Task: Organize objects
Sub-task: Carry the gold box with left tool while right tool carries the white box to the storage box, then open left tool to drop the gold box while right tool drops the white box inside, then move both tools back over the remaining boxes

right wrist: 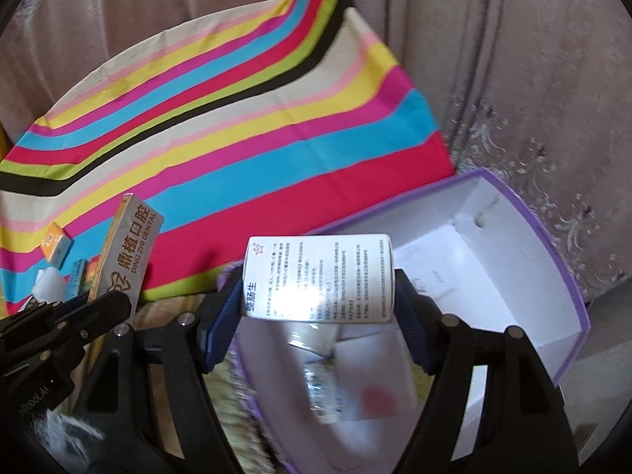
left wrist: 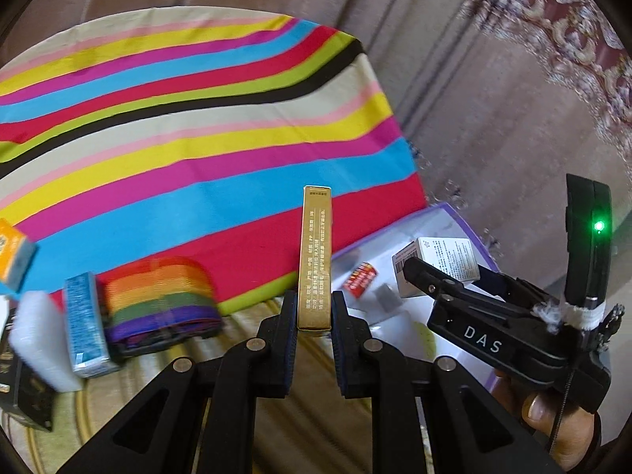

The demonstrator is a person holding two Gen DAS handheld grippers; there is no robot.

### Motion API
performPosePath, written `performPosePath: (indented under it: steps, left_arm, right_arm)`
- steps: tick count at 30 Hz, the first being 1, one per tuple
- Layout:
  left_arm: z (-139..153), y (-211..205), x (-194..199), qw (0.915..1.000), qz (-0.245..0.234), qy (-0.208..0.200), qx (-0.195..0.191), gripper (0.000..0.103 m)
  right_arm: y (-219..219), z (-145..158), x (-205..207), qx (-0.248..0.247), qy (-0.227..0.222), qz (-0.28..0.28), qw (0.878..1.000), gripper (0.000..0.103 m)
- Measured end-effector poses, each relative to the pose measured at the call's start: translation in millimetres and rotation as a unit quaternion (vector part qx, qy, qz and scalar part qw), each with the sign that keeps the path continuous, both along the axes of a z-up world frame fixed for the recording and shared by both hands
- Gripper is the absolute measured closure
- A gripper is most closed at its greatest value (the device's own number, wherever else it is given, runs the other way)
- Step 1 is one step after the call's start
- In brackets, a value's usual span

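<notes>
My left gripper (left wrist: 314, 312) is shut on the lower end of a long, thin gold box (left wrist: 315, 256), which stands upright between the pads. From the right wrist the same gold box (right wrist: 126, 252) shows "DING ZHI DENTAL" lettering, with the left gripper (right wrist: 114, 308) at its base. My right gripper (right wrist: 316, 300) is shut on a white printed box (right wrist: 318, 276), held crosswise over an open purple box (right wrist: 493, 237) with a white inside. In the left wrist view the right gripper (left wrist: 446, 276) carries that white box (left wrist: 438, 266) above the purple box (left wrist: 414, 233).
Inside the purple box lie a small red box (left wrist: 359, 284) and a grey piece (left wrist: 385, 296). On the left sit a rainbow webbing roll (left wrist: 162, 300), a blue box (left wrist: 85, 335), white foam (left wrist: 39, 343) and an orange box (left wrist: 14, 256). A striped cloth (left wrist: 197, 138) lies behind.
</notes>
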State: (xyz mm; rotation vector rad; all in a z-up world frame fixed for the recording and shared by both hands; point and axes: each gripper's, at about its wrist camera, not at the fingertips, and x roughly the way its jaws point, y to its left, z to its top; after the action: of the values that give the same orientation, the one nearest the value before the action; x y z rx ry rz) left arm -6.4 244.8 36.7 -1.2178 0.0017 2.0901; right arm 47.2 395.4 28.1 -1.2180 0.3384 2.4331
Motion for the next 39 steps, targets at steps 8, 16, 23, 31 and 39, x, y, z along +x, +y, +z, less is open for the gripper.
performPosePath:
  steps: [8,16,23,31,39]
  left_arm:
    - [-2.5,32.9,10.9,0.9990,-0.044,-0.007,-0.003,0.086]
    - [-0.3,36.2,16.3,0.9984,-0.054,0.004,-0.013,0.066]
    - [5.4,25.6,16.1,0.9988,-0.023,0.030,-0.033,0.041]
    - [6.1,12.7,10.9,0.9979,0.009,0.040,-0.050,0.039]
    - [9.0,-10.0,2.2,0.9960,0.044,0.050,-0.060,0.038]
  right_arm:
    - [28.0,-7.3,21.2,0.005,-0.015,-0.036,0.999,0.027]
    - [36.4,-8.5,25.4,0.002,-0.020,-0.047,0.999,0.026]
    - [28.3,-8.1,20.2,0.001,-0.021,-0.032,0.999,0.025]
    - [16.7,-8.0,16.9,-0.001,-0.023,-0.015,1.000,0.024]
    - [-3.0,-6.3,12.5,-0.001,-0.022,0.006,1.000,0.021]
